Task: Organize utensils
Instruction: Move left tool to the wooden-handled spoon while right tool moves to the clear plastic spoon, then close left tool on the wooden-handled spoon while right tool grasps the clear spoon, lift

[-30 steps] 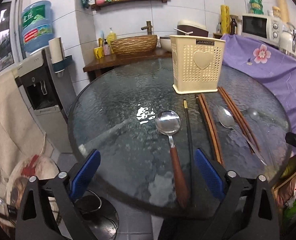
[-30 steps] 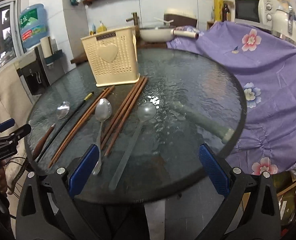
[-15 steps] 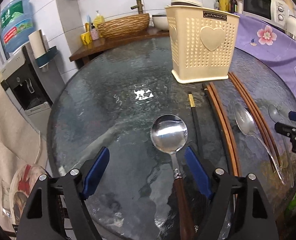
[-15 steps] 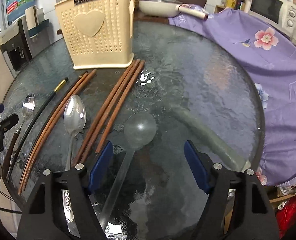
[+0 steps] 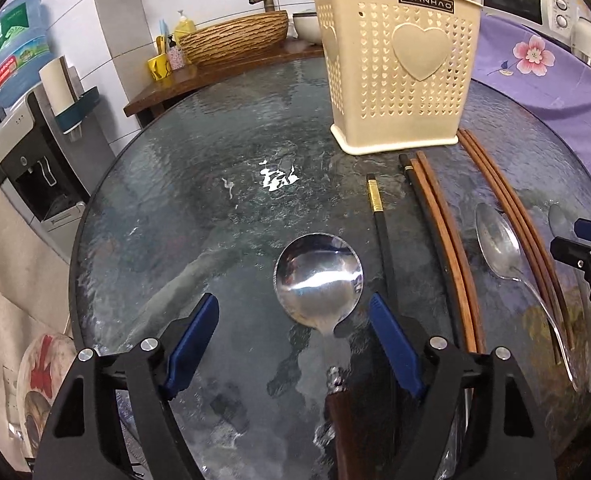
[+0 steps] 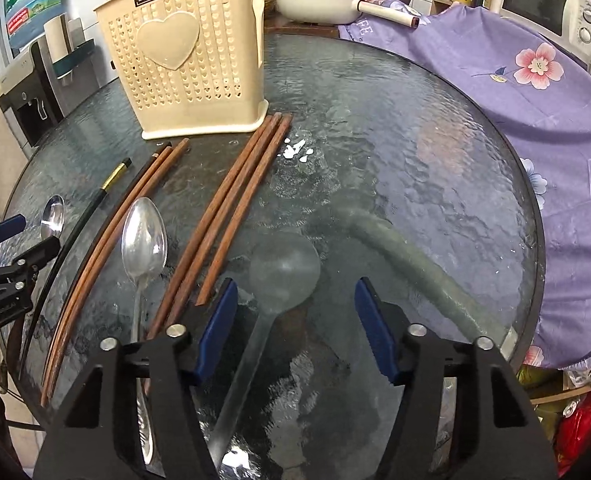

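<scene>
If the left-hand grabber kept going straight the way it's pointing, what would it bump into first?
Most likely the wooden-handled spoon: its shiny bowl lies on the glass table just ahead of the left gripper, between the open jaws. How high the gripper sits is unclear.

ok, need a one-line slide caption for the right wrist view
Right gripper open above a translucent plastic spoon on the glass table, chopsticks and cream utensil basket alongside.

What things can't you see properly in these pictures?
- Inside the cream basket: both views show only its outer walls.
- Handle end of the wooden-handled spoon: left view, cut off by the bottom edge.
- Handle end of the clear spoon: right view, hidden behind the right tool.
- Shelf bottles: left view, too small.
</scene>
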The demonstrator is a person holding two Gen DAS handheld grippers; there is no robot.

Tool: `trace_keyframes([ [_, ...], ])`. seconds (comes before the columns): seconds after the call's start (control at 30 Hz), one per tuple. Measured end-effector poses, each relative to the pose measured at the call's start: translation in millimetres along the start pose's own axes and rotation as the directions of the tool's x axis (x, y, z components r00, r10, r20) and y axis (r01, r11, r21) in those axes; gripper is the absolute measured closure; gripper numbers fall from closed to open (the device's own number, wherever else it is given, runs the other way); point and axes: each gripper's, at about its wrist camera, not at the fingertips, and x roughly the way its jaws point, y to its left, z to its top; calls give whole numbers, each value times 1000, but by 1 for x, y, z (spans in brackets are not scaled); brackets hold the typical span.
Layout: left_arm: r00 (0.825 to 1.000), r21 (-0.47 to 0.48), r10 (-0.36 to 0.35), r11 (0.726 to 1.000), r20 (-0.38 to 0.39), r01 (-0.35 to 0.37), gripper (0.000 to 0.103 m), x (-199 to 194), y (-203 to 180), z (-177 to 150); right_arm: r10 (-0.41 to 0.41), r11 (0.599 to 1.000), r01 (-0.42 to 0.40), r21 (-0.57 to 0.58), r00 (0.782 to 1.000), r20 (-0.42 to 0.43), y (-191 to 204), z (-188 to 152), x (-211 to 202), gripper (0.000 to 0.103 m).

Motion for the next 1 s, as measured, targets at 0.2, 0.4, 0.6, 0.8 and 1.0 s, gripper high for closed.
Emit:
trace_keyframes([
  [0.2, 1000, -7, 8, 1000, -10, -8, 29, 9, -4, 11, -3, 1000, 3, 7, 1000, -5, 3, 8, 4, 55],
  [0.4, 1000, -25, 4, 1000, -27, -5, 41, 12, -3, 16, 5, 1000, -5, -4, 1000, -18, 3, 13, 7, 63],
  [0.6, 999, -48, -26, 999, -44, 24, 54, 13, -3, 20, 14, 1000, -14, -15, 1000, -25, 4, 16, 8, 66],
  [0.8, 998, -51, -36, 998, -57, 33, 57, 15, -5, 23, 30, 999, -31, -13, 999, -17, 1, 18, 10, 66],
  [1.0, 997, -49, -66, 997, -35, 64, 57, 8, -4, 30, 68, 997, -67, -31, 997, 35, -1, 23, 1, 66],
])
